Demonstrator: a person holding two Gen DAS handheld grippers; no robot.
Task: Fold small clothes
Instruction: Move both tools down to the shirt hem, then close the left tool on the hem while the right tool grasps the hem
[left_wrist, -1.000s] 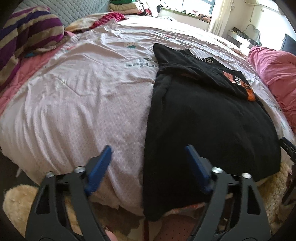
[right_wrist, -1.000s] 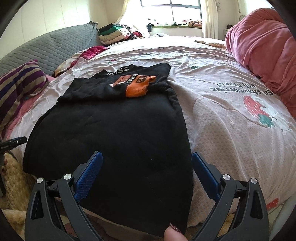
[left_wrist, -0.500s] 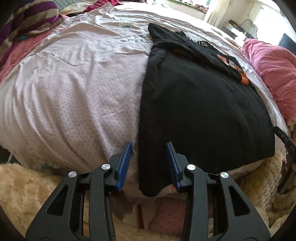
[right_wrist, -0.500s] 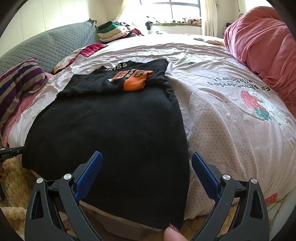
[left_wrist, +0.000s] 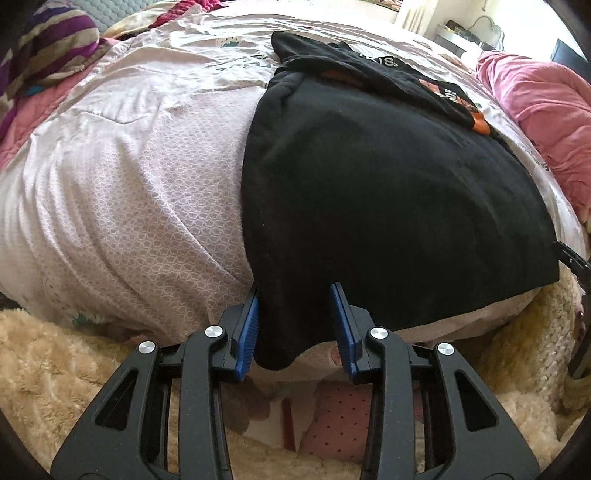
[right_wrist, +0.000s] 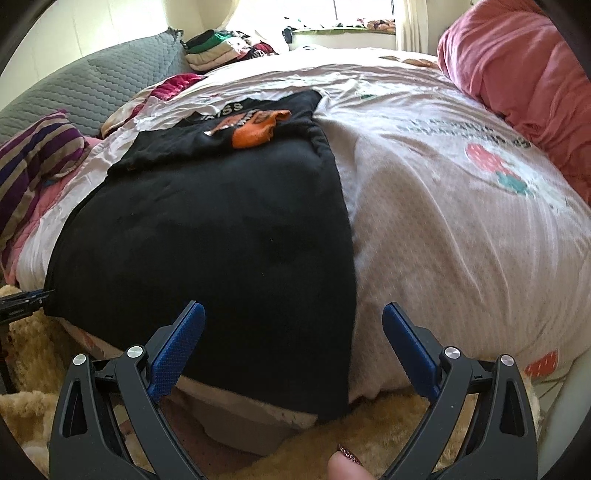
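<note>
fingers of the left gripper sit a narrow gap apart, straddling the near left corner of the black shirt where it droops over the edge of the bed. the left pad touches the cloth edge; the right one stands just off it, so the corner sits between them, not pinched. this view also shows the striped pillow far left and the fluffy rug below.

from the right wrist, the right gripper is spread wide, holding nothing, poised over the shirt's near right corner at the bed edge. only here do you see the orange print folded on top of the shirt, the strawberry picture on the sheet, the pink blanket, and a fingertip at the bottom.
</note>
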